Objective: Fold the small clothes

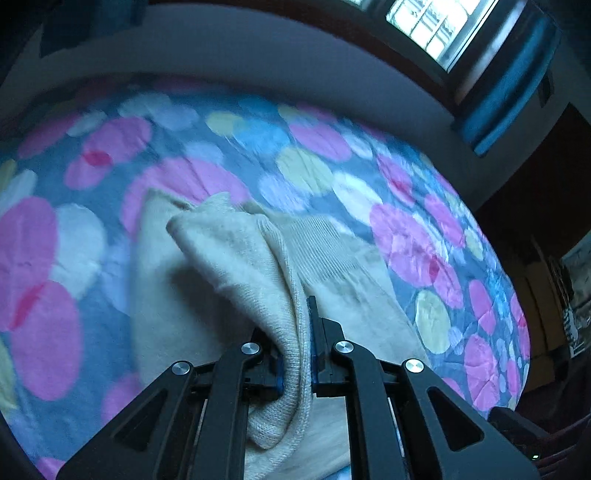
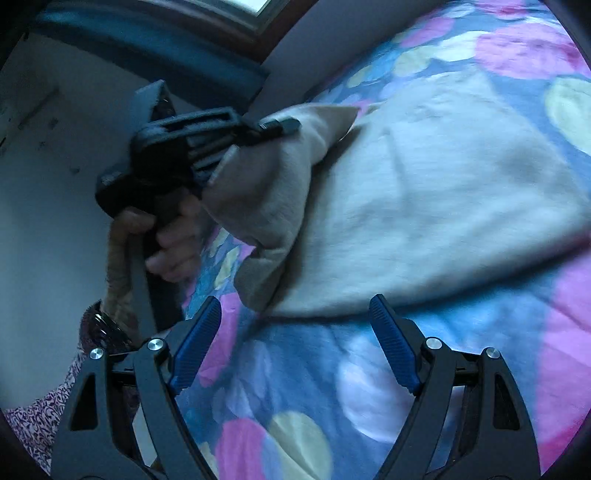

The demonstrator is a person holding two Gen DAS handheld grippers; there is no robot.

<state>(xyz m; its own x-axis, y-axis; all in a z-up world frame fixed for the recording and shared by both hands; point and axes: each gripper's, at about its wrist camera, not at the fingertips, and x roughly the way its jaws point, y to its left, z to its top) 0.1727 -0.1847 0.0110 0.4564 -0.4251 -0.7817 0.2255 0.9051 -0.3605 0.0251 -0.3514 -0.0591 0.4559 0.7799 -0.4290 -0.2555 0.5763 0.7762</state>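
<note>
A cream knitted garment (image 2: 424,192) lies on the bed's blue bedspread with pink and pale round blotches (image 2: 295,369), its long axis running from near left to far right in the right wrist view. The left gripper (image 1: 297,354) pinches a bunched edge of the knit and holds it raised off the bed at the garment's left end, tilted steeply downward. The right gripper (image 2: 295,332) hovers with fingers spread and empty, just short of the garment's near hem. Blur makes the fold line hard to judge.

garment (image 2: 443,192) on bedspread (image 2: 295,369) | window (image 1: 436,26) behind bed
</note>
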